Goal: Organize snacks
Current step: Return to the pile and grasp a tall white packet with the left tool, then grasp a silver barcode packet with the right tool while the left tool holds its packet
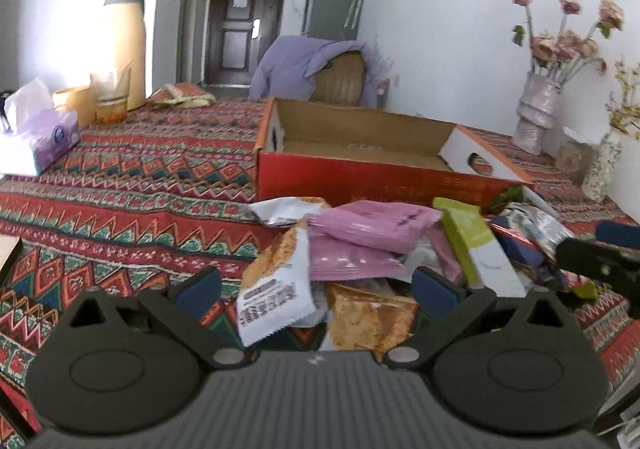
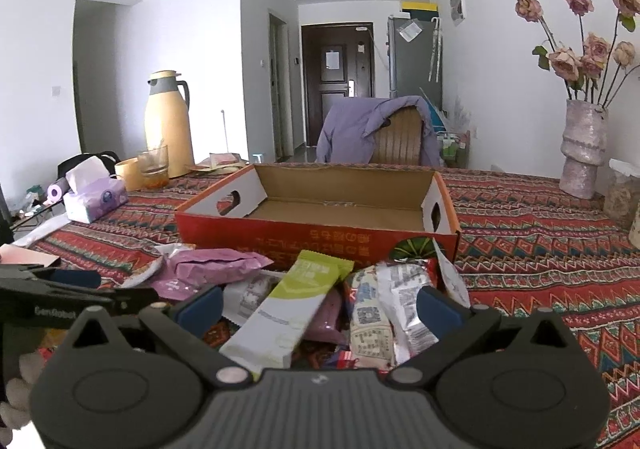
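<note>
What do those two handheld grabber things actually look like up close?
Both match. The left gripper and right gripper each have a ribbed dark grey body, two rounded black housings with a circular disc, black linkage arms on silver pivot pins, and fingers with blue pads. The left one, seen side-on from the right camera, carries white lettering. No cables or sleeves show.

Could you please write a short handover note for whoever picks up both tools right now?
Left tool: open, holding nothing, hovering over the near-left part of the snack pile, above an orange cracker packet.
Right tool: open, holding nothing, above the long green-and-white snack bar and the silver printed packets.
Snacks: all still heaped on the patterned red tablecloth, just in front of the red cardboard box; pink pouches lie on top at the left.
Done: nothing sorted; the box looks empty.
Left: pick packets one by one and place them in the box.
</note>
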Available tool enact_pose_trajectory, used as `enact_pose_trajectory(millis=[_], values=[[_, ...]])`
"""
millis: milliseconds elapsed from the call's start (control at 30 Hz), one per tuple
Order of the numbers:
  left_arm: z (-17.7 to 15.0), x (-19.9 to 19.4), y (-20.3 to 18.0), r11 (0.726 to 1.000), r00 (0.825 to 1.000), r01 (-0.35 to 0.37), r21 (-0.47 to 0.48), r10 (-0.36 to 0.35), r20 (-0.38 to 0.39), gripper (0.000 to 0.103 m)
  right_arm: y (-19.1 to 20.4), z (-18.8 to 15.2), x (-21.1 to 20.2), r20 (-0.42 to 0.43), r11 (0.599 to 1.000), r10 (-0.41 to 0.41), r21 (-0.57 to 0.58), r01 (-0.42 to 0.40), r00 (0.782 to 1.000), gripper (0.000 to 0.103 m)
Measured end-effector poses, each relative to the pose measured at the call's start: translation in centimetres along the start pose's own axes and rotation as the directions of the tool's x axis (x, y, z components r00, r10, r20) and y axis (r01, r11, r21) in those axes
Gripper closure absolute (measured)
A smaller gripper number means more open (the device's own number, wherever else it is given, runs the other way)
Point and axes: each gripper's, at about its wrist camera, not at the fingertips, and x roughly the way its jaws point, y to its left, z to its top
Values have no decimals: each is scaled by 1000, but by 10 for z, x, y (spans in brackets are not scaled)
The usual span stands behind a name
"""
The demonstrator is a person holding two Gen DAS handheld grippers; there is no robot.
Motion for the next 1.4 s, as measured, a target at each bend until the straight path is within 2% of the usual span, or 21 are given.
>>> enact_pose_trajectory(millis=[200, 300, 400, 467, 500, 567, 633, 700, 733, 800, 1167, 1400], values=[[7, 23, 14, 996, 994, -84, -35, 81, -67, 0, -4, -1, 2, -6, 1000, -14, 9, 14, 1000, 0], [7, 32, 23, 996, 994, -56, -67, 49, -102, 7, -5, -2, 2, -6, 1000, -17, 8, 17, 1000, 0], [6, 34, 31, 994, 993, 1, -107, -14, -119, 21, -7, -3, 4, -12, 1000, -24, 11, 25, 1000, 0], [5, 34, 35, 990, 991, 46, -132, -62, -120, 38, -11, -4, 6, -19, 999, -31, 20, 32, 999, 0], [5, 33, 37, 988, 989, 63, -140, -80, -121, 41, -12, -5, 7, -21, 999, -35, 24, 35, 999, 0], [4, 33, 42, 984, 987, 82, -155, -102, -122, 53, -15, -5, 8, -27, 998, -44, 33, 44, 999, 0], [4, 31, 47, 981, 986, 91, -174, -112, -119, 60, -17, -6, 10, -33, 998, -51, 40, 52, 998, 0], [4, 29, 51, 979, 987, 88, -185, -111, -120, 73, -19, -7, 11, -38, 997, -55, 43, 57, 998, 0], [4, 28, 55, 976, 985, 96, -196, -121, -120, 87, -19, -7, 11, -39, 997, -56, 45, 58, 998, 0], [5, 26, 57, 974, 986, 94, -205, -120, -117, 87, -20, -8, 12, -41, 997, -57, 47, 59, 998, 0], [16, 1, 48, 989, 996, 79, -123, -82, -19, 87, -23, -7, 19, -52, 996, -73, 51, 76, 996, 0], [23, -1, 41, 992, 997, 79, -95, -79, 11, 87, -30, -2, 35, -79, 992, -123, 27, 125, 989, 0]])
